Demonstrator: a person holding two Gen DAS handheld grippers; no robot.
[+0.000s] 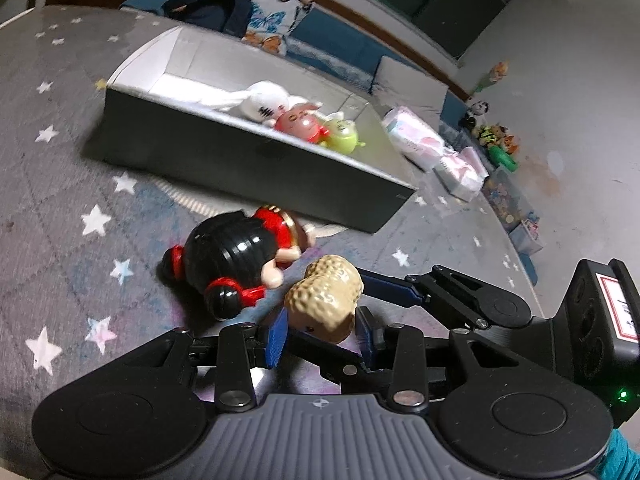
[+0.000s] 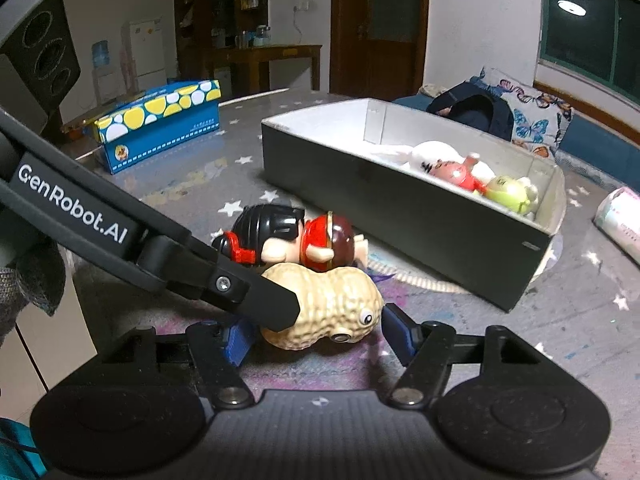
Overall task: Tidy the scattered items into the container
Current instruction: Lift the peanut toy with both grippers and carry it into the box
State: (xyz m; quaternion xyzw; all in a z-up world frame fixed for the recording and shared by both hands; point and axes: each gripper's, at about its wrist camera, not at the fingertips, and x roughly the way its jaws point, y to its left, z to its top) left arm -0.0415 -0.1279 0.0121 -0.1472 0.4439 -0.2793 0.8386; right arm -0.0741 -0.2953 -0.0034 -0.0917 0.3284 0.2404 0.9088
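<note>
Mat (image 1: 60, 184): grey, dotted with white stars, spread under everything.
Box (image 1: 248, 160): long, dark-sided, pale inside, lying on the mat beyond the loose toys.
Inside the box: a white plush (image 1: 260, 102), a pink round toy (image 1: 298, 124) and a yellow-green round toy (image 1: 340, 136), bunched toward one end.
Blue carton (image 2: 160, 124): spotted yellow and white, standing on the mat well apart from the box.
Doll (image 2: 296, 236): black hair, red dress, lying on its side just in front of the box, touching the peanut.
Peanut toy (image 2: 336, 308): tan, bumpy, with eyes, resting on the mat outside the box.
Left gripper (image 1: 320, 330): blue pads clamped on one end of the peanut toy.
Right gripper (image 2: 316, 338): blue pads on either side of the peanut toy, a small gap at the visible pad, not yet pressing.
</note>
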